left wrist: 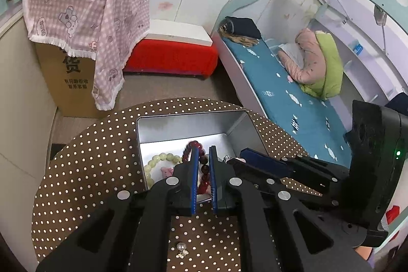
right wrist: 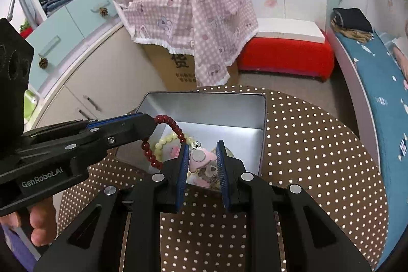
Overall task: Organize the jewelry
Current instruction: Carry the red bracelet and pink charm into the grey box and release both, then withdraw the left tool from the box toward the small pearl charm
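Your left gripper's (right wrist: 155, 122) jaws are pinched nearly together on the red bead bracelet (right wrist: 163, 142). Seen from the right wrist cam, the loop hangs from its tip, over the near-left corner of the tin (right wrist: 204, 96); whether its lower beads touch the rim, can't tell. In the left wrist cam the same bracelet (left wrist: 201, 165) runs down thru the narrow slot between the blue pads.

Your right gripper's (right wrist: 202, 162) jaws stand a small way apart w/ a pink charm (right wrist: 201, 159) bearing a round silver disc btwn them. The left pad looks to be against the charm's edge; on the right side a gap shows, so can't tell if it's gripped or just lying in the tin btwn the fingers. The tip hangs over the near edge of the tin.

Inside the tin: a pale green bead bracelet (left wrist: 158, 165) lies on the floor toward the left wall w/ a small pink pig charm (left wrist: 167, 171) in its ring. More pink pieces sit under the right gripper at the near wall.

The tin sits open on the brown dotted round table (right wrist: 318, 157), toward its far side. Outside the tin, on the near part of the table, a pearl earring (left wrist: 181, 247) lies alone, well apart from the tin.

Your hand (right wrist: 38, 226) shows under the left gripper's handle, left of the tin.
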The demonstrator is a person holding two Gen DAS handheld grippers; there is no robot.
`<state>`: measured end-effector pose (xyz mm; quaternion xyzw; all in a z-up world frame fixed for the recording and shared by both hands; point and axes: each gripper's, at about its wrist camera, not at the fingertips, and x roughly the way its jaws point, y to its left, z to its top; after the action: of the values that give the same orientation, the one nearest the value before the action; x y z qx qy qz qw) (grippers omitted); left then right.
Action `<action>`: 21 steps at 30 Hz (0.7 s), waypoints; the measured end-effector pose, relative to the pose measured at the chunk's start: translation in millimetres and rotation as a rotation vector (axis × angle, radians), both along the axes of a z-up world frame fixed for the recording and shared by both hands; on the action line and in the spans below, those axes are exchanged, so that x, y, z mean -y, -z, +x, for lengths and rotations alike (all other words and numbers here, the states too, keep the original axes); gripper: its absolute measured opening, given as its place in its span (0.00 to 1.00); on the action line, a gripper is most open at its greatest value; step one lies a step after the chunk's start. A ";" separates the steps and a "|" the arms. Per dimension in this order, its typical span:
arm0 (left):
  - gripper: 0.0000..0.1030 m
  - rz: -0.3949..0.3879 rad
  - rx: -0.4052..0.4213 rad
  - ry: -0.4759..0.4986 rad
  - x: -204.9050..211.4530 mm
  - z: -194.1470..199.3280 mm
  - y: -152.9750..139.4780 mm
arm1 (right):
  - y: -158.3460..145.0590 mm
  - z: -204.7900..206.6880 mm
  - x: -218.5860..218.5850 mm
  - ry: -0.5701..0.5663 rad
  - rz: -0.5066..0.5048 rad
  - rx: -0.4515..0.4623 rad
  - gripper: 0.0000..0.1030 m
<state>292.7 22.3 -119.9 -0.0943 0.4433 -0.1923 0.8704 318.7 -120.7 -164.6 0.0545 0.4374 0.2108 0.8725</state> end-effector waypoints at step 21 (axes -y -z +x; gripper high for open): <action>0.30 -0.003 0.047 -0.069 -20.5 -41.4 -14.6 | -18.5 -28.4 16.8 0.057 0.035 0.046 0.42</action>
<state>251.3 42.8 -105.3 -0.1063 0.4188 -0.1651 0.8866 290.3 -137.4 -146.1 0.0773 0.4117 0.1949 0.8869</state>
